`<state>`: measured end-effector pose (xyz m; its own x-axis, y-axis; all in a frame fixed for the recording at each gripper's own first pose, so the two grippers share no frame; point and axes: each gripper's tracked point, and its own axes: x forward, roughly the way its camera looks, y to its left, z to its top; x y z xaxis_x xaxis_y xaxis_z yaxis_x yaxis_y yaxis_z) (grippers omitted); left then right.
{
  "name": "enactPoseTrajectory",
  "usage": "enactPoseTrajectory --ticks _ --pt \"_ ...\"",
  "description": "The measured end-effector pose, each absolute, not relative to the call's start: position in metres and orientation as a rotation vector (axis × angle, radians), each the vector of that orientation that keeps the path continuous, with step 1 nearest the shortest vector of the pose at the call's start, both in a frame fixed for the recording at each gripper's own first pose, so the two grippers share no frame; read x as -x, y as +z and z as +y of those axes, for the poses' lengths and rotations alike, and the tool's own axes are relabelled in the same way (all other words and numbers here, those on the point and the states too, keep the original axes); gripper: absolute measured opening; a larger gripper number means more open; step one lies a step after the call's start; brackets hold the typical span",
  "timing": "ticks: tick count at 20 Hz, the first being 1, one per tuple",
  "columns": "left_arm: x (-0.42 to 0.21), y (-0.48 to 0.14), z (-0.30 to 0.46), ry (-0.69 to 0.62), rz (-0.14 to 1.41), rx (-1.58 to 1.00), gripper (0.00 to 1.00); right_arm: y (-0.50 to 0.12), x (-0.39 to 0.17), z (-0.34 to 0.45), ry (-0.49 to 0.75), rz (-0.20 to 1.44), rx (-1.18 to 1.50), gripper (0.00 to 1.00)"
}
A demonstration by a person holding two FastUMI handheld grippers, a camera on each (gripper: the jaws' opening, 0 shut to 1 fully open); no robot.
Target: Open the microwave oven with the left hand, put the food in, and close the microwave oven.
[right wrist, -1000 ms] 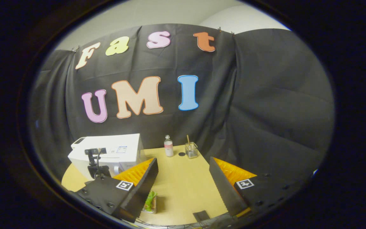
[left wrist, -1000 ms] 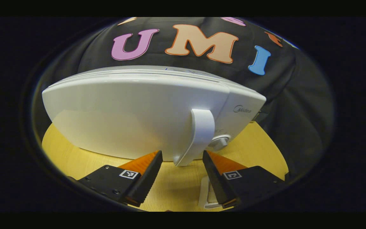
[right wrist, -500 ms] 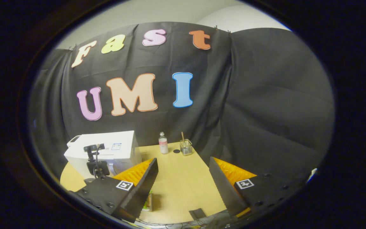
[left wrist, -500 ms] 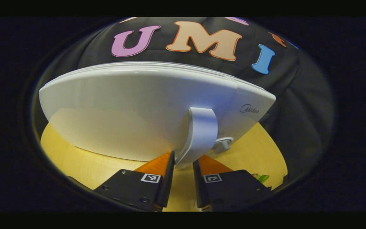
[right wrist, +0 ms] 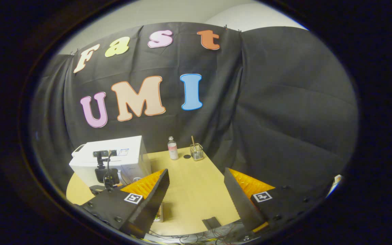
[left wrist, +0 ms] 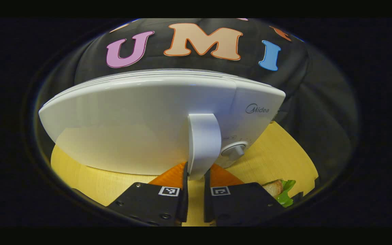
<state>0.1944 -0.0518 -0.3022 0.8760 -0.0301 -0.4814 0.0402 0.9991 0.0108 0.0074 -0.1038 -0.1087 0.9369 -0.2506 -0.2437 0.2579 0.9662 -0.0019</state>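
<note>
left gripper (left wrist: 194,177): fingers closed in tight on the lower end of the microwave door handle (left wrist: 203,144), one finger each side, both look pressed against it. door (left wrist: 131,126) sits flush with the white microwave (left wrist: 155,115), control knob (left wrist: 234,150) just right of the handle. sandwich with lettuce (left wrist: 281,191) lies on the yellow tabletop (left wrist: 277,149), right of the fingers, outside the oven.

right gripper (right wrist: 196,185): fingers spread wide, holding nothing, above the tabletop, well apart from the microwave (right wrist: 114,160). left gripper body (right wrist: 105,170) sits at the microwave front. small bottle (right wrist: 172,148) and glass with a stick (right wrist: 196,151) stand near the black cloth wall (right wrist: 284,112).
</note>
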Motion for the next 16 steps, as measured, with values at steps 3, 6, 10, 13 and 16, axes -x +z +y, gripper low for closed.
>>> enactPoseTrajectory --ticks 3,6,10,13,16 --pt "-0.195 -0.302 -0.052 -0.027 0.493 -0.013 0.13 -0.111 -0.001 -0.103 -0.254 0.247 -0.028 0.97" --pt "-0.194 -0.302 -0.052 -0.020 0.494 -0.004 0.12 -0.115 0.004 -0.102 -0.241 0.256 -0.030 0.97" --pt "-0.154 -0.303 -0.050 -0.028 0.487 0.023 0.12 -0.126 0.004 -0.105 -0.217 0.277 -0.037 0.97" --pt "-0.116 -0.310 -0.044 -0.029 0.500 0.004 0.12 -0.134 0.001 -0.102 -0.160 0.298 -0.066 0.97" --pt "-0.090 -0.313 -0.036 0.001 0.494 -0.017 0.17 -0.144 -0.005 -0.104 -0.109 0.314 -0.075 0.97"
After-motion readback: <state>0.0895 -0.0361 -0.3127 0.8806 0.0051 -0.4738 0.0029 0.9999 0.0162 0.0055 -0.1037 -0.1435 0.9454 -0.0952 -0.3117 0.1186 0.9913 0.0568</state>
